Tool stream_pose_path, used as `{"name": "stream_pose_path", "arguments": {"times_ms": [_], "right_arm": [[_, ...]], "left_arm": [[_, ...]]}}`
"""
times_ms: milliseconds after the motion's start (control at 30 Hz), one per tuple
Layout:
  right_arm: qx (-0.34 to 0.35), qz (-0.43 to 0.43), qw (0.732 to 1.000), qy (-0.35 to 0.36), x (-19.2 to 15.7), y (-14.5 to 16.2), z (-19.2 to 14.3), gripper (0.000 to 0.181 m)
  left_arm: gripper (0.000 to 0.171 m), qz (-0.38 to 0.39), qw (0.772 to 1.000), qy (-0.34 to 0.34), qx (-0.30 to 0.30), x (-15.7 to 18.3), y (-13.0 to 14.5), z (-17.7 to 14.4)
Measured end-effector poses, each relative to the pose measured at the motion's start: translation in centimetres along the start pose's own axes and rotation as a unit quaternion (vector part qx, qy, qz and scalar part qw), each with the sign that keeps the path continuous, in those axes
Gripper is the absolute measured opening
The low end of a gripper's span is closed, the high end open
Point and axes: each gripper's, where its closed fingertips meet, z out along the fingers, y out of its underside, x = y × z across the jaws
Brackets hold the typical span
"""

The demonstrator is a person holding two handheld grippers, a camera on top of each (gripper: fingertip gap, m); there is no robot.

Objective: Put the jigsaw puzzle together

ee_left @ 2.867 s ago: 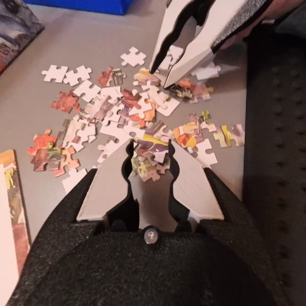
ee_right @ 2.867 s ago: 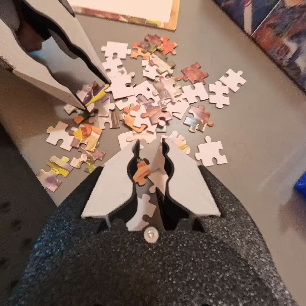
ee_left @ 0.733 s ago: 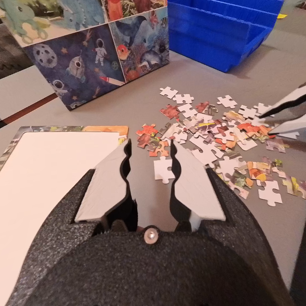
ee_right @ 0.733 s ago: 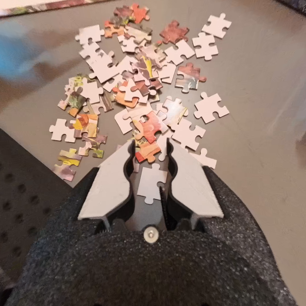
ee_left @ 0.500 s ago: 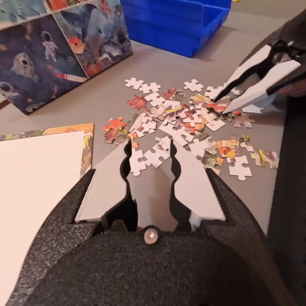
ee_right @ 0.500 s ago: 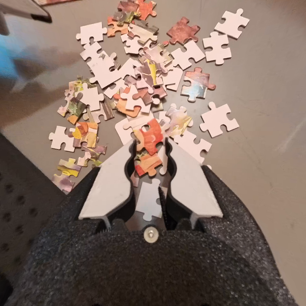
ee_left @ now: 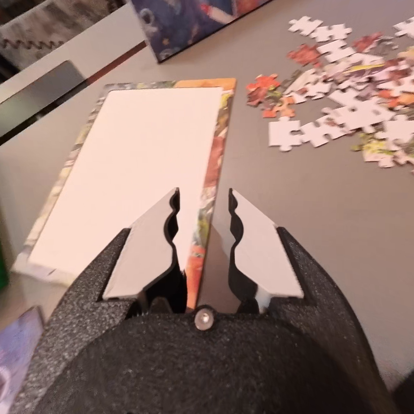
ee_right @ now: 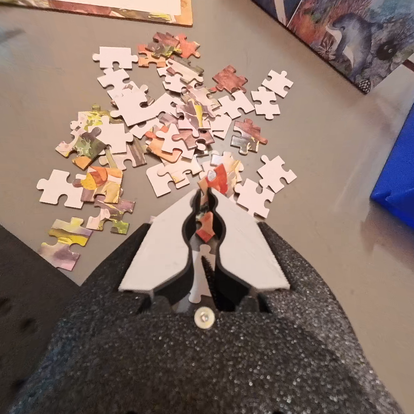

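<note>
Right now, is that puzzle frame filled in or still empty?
Empty: the puzzle frame shows only its bare white inside, with no pieces set in; the loose pieces lie beside it.

Tabletop (ee_left: 313,212): grey, matte. Carried directly on it: a puzzle tray (ee_left: 139,161) with a white inner field and a printed border, lying flat; a heap of loose puzzle pieces (ee_right: 170,125) beside the tray, some face up, others white side up, several overlapping; a picture-printed box (ee_right: 349,38); a blue bin (ee_right: 396,174).
</note>
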Motion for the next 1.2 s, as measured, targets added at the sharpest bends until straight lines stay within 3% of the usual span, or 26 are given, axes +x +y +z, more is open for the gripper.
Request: {"name": "stream_pose_path", "arguments": {"times_ms": [67,167,267,333,433,500,633,733,833,900,967,1100,1200], "right_arm": [[-0.003,-0.002,1.000,0.001,0.0,0.1,0.1,0.006],[0.005,0.001,1.000,0.012,0.2,-0.6,-0.2,0.007],[0.034,0.004,0.999,-0.030,-1.5,-4.2,-0.5,0.020],[0.015,-0.022,0.996,-0.080,-3.6,-6.7,0.3,0.033],[0.014,-0.082,0.989,-0.124,-6.3,-11.9,3.1,0.037],[-0.023,-0.109,0.978,-0.175,-8.8,-14.4,5.9,0.050],[-0.066,-0.127,0.974,-0.176,-7.9,-17.6,13.9,0.045],[-0.101,-0.069,0.970,-0.209,-7.2,-17.9,18.4,0.047],[-0.112,-0.102,0.974,-0.170,-6.1,-16.7,20.2,0.038],[-0.097,-0.108,0.976,-0.163,-6.0,-16.2,19.8,0.030],[-0.102,-0.097,0.979,-0.149,-5.2,-15.6,19.3,0.030],[-0.115,-0.054,0.983,-0.134,-4.4,-14.2,18.2,0.028],[-0.130,-0.061,0.984,-0.107,-4.4,-13.3,16.9,0.022]], "left_arm": [[0.044,-0.010,0.999,-0.017,-0.040,-2.3,2.0,-0.6],[0.044,-0.034,0.997,0.011,-0.070,-2.5,4.2,-1.5],[0.038,-0.065,0.993,0.043,-0.089,-1.7,5.6,-2.2],[0.035,-0.077,0.992,0.048,-0.091,-1.5,6.1,-2.4],[0.035,-0.086,0.991,0.047,-0.095,-1.2,6.5,-2.9],[0.035,-0.086,0.990,0.053,-0.094,-0.5,6.7,-3.3],[0.031,-0.060,0.992,0.040,-0.107,-0.1,7.3,-4.4],[0.031,-0.031,0.994,-0.003,-0.101,-1.2,6.6,-5.9],[0.026,-0.047,0.991,-0.049,-0.120,-3.5,7.3,-8.1],[0.021,-0.078,0.985,-0.050,-0.149,-4.1,9.4,-9.0],[0.005,-0.101,0.979,-0.047,-0.169,-3.9,11.1,-9.1],[0.000,-0.091,0.982,-0.036,-0.164,-3.4,10.4,-7.6],[0.000,-0.059,0.980,-0.069,-0.175,-5.2,9.7,-6.0]]}}
